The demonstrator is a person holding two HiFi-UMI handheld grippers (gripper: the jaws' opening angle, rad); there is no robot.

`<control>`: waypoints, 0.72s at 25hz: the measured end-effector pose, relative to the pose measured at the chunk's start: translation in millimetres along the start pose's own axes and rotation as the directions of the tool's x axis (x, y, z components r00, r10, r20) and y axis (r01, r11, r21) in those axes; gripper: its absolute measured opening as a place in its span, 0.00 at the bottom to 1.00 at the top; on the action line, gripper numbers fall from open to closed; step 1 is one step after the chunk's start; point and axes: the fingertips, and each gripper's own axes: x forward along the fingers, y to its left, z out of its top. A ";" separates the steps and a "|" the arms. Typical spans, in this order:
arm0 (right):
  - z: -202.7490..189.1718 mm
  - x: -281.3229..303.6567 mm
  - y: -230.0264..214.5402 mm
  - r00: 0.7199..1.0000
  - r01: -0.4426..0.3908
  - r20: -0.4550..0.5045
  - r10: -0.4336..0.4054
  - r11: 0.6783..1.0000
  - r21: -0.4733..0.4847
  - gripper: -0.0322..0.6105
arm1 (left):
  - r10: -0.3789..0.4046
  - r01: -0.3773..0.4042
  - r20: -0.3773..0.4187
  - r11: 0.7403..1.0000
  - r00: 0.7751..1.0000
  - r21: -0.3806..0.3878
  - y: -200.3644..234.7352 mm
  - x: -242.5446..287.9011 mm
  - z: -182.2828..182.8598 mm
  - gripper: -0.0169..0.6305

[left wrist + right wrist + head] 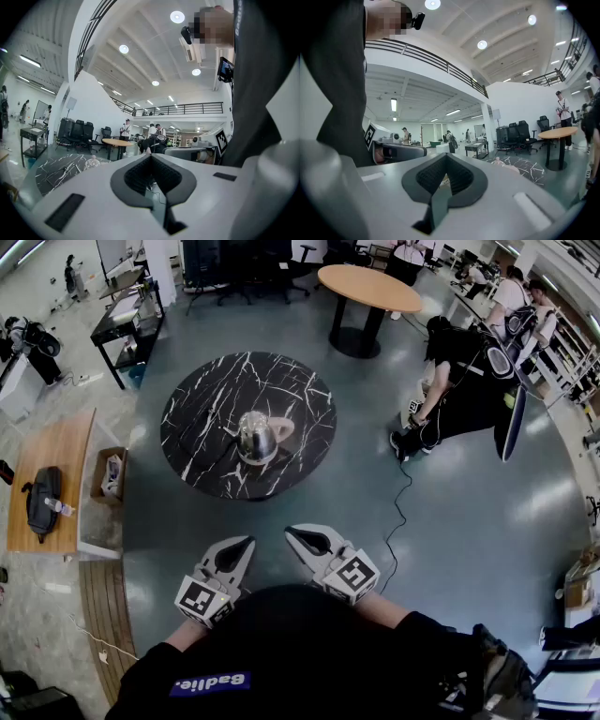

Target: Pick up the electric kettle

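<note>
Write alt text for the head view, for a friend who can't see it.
A shiny electric kettle stands on a round black marbled table, seen from above. Nearer the camera, a person holds the left gripper and right gripper, both shut and empty, short of the table.

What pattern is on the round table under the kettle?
Black with white marble-like veins on the round table, clearest in the head view.

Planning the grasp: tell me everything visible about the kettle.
The electric kettle is a shiny, rounded silver-metal body, upright near the middle of the round black white-veined table. A pale beige part juts out on its right in the head view; whether handle or base is unclear. Only the table touches it.
</note>
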 end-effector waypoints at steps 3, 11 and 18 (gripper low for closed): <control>-4.3 1.3 -1.2 1.000 -0.012 -0.003 0.012 1.000 -0.017 0.05 | 0.004 -0.004 -0.002 1.000 1.000 -0.014 0.2 2.0 4.6 0.04; -0.7 2.8 -3.5 1.000 -0.011 -0.005 0.011 1.000 -0.002 0.05 | 0.005 -0.005 -0.016 1.000 1.000 -0.017 -0.1 5.1 4.9 0.04; 0.6 3.1 -9.8 1.000 -0.020 0.020 0.020 1.000 -0.004 0.05 | 0.026 -0.027 -0.010 0.999 1.000 -0.019 3.8 8.7 9.5 0.04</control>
